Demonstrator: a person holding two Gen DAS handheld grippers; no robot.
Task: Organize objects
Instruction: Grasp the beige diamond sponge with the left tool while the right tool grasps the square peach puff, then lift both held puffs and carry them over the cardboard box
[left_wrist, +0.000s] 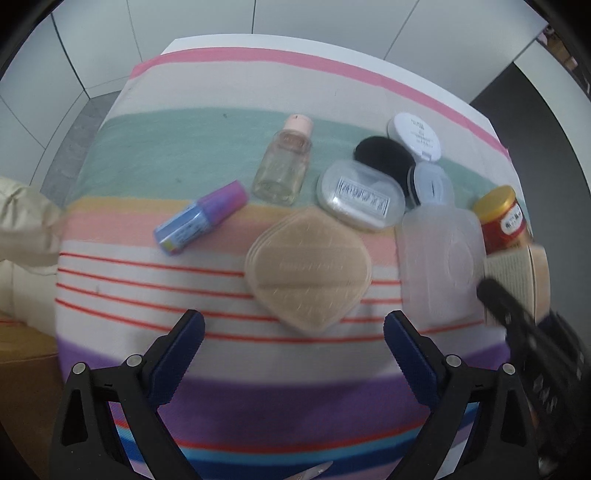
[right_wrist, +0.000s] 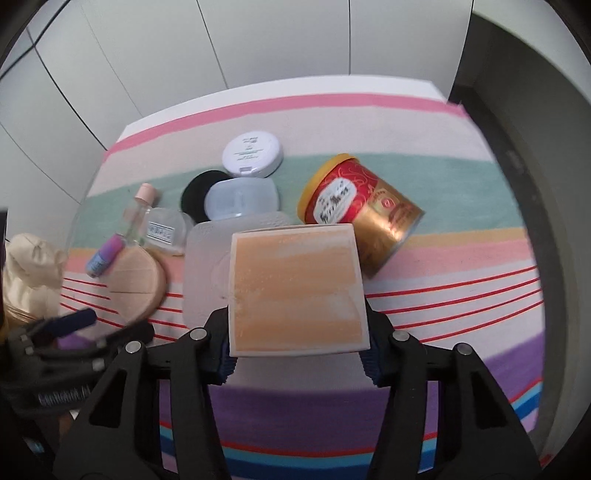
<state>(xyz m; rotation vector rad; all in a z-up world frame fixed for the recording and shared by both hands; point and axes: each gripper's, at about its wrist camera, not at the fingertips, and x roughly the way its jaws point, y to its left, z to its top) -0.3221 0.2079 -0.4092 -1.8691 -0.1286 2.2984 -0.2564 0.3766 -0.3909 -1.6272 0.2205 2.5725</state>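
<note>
My right gripper (right_wrist: 297, 360) is shut on a square peach-orange box (right_wrist: 297, 288), held just above the striped cloth (right_wrist: 461, 258); that box (left_wrist: 517, 273) also shows at the right edge of the left wrist view. My left gripper (left_wrist: 293, 321) stands open over the cloth, with nothing between its fingers, just short of a beige makeup puff (left_wrist: 308, 271). Beyond the puff lie a purple-blue tube (left_wrist: 201, 218), a clear bottle with a pink cap (left_wrist: 282, 166), a clear labelled case (left_wrist: 360, 194) and a frosted bottle (left_wrist: 439, 251).
A black round puff (left_wrist: 384, 153) and a white compact (left_wrist: 415, 136) lie at the back. A red and gold can (right_wrist: 362, 210) lies on its side, right of the held box. A cream padded sleeve (left_wrist: 26, 221) shows at the left edge. White wall panels rise behind the table.
</note>
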